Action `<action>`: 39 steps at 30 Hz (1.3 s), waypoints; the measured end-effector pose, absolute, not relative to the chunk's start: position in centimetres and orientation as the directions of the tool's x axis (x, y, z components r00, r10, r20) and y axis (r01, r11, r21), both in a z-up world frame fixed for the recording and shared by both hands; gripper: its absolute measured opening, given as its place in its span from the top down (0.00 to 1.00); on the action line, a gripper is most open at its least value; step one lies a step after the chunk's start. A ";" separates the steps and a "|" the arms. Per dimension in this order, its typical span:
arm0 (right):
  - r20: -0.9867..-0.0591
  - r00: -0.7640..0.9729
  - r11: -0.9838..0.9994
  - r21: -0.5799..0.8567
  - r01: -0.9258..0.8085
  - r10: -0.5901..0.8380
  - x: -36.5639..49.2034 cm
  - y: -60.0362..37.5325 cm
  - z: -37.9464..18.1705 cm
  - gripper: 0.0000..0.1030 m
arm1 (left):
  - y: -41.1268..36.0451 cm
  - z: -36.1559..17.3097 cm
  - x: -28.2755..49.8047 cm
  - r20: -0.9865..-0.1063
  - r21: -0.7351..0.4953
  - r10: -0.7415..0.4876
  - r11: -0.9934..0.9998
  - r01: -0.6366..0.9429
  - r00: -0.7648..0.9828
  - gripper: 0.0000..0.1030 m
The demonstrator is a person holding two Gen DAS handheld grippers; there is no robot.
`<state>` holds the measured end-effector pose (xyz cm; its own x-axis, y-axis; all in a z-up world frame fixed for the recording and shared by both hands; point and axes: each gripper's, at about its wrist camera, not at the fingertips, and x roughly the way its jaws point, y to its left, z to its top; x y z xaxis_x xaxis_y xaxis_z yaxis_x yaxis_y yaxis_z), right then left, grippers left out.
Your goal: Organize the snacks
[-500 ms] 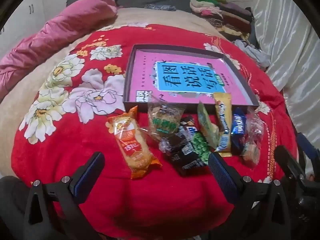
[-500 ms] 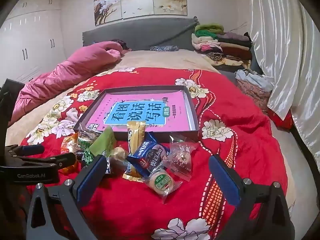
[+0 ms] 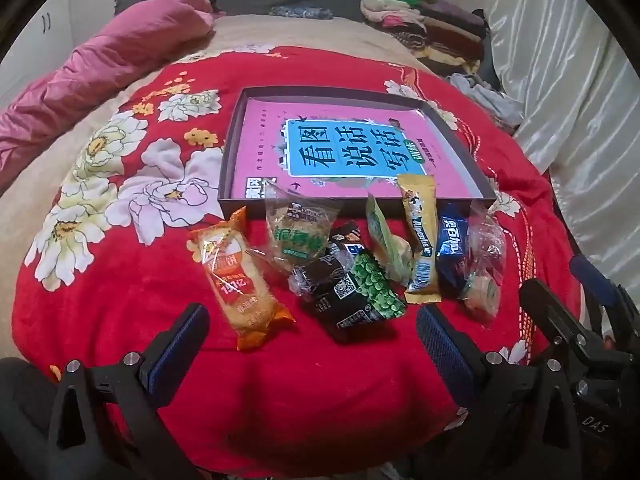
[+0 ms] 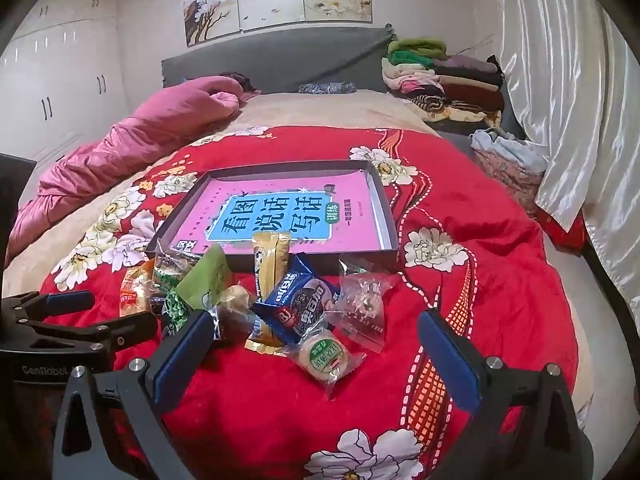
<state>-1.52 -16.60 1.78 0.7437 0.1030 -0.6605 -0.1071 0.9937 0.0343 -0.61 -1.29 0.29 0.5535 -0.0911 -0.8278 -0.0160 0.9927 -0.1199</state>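
Hovering over the red floral blanket, both grippers stand spread wide with nothing between their blue pads; the left gripper tilts down at the near edge of the snack pile, and the right gripper hangs just beside it on the right, its frame showing at the lower right of the left wrist view.

Snacks lie in a loose row on the blanket, just in front of the shallow dark tray that holds a pink book; none of them is inside the tray, though the yellow stick pack leans against its near wall.

Seen from the left wrist, the orange wafer pack lies just ahead of the left finger, apart from it; the black-and-green pea bag sits ahead of the open gap, nearer the right finger, untouched; a clear cake wrapper rests behind them.

Seen from the right wrist, the blue biscuit pack and the round green-labelled cake lie ahead of the gap, the cake nearest; a clear crumpled packet sits just right of them; a green sachet leans up beyond the left finger.
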 end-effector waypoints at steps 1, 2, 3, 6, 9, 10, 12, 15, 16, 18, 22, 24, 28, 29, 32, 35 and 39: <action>-0.658 0.746 0.994 0.035 -0.106 0.103 -1.6 -16.6 1.8 0.00 | -1.2 0.3 -0.6 -0.826 -0.122 -0.092 0.992 -0.017 0.556 0.00; -0.656 0.748 0.994 0.035 -0.106 0.103 -1.7 -16.6 1.9 0.00 | -1.2 0.4 -0.6 -0.824 -0.123 -0.092 0.992 -0.017 0.559 0.00; -0.654 0.750 0.994 0.034 -0.106 0.102 -1.8 -16.6 1.9 0.00 | -1.1 0.4 -0.6 -0.823 -0.122 -0.091 0.992 -0.018 0.560 0.00; -0.648 0.755 0.994 0.035 -0.102 0.100 -1.9 -16.4 2.2 0.00 | -1.2 0.4 -0.6 -0.824 -0.121 -0.091 0.992 -0.017 0.559 0.00; -0.648 0.755 0.994 0.035 -0.102 0.101 -2.0 -16.3 2.3 0.00 | -1.1 0.5 -0.6 -0.825 -0.122 -0.091 0.992 -0.020 0.558 0.00; -0.647 0.755 0.994 0.036 -0.103 0.102 -2.1 -16.5 2.4 0.00 | -1.1 0.5 -0.6 -0.825 -0.122 -0.090 0.992 -0.020 0.557 0.00; -0.648 0.755 0.994 0.035 -0.103 0.102 -2.0 -16.4 2.4 0.00 | -1.1 0.5 -0.6 -0.825 -0.120 -0.089 0.993 -0.019 0.557 0.00; -0.648 0.755 0.994 0.034 -0.105 0.102 -2.0 -16.4 2.4 0.00 | -1.2 0.4 -0.6 -0.826 -0.111 -0.084 0.994 -0.015 0.558 0.00; -0.648 0.755 0.994 0.035 -0.105 0.103 -2.0 -16.4 2.4 0.00 | -1.2 0.4 -0.6 -0.826 -0.113 -0.086 0.994 -0.013 0.557 0.00; -0.648 0.755 0.994 0.035 -0.105 0.102 -2.0 -16.4 2.4 0.00 | -1.2 0.4 -0.6 -0.826 -0.113 -0.087 0.993 -0.013 0.558 0.00; -0.648 0.755 0.994 0.035 -0.106 0.103 -2.0 -16.4 2.4 0.00 | -1.3 0.5 -0.6 -0.825 -0.115 -0.089 0.993 -0.011 0.559 0.00; -0.648 0.755 0.994 0.035 -0.106 0.103 -2.0 -16.4 2.4 0.00 | -1.4 0.5 -0.7 -0.824 -0.113 -0.088 0.994 -0.010 0.560 0.00; -0.648 0.755 0.994 0.035 -0.106 0.103 -2.0 -16.4 2.4 0.00 | -1.4 0.5 -0.7 -0.824 -0.111 -0.086 0.994 -0.012 0.560 0.00; -0.648 0.755 0.994 0.035 -0.106 0.104 -2.0 -16.4 2.5 0.00 | -1.4 0.6 -0.7 -0.823 -0.113 -0.087 0.994 -0.012 0.561 0.00; -0.647 0.755 0.993 0.035 -0.109 0.106 -2.0 -16.4 2.5 0.00 | -1.5 0.6 -0.8 -0.823 -0.112 -0.088 0.994 -0.010 0.561 0.00; -0.647 0.755 0.993 0.036 -0.108 0.105 -2.0 -16.3 2.5 0.00 | -1.5 0.6 -0.8 -0.823 -0.113 -0.087 0.994 -0.011 0.561 0.00; -0.648 0.755 0.993 0.036 -0.108 0.106 -2.0 -16.4 2.5 0.00 | -1.4 0.5 -0.8 -0.825 -0.114 -0.087 0.993 -0.014 0.558 0.00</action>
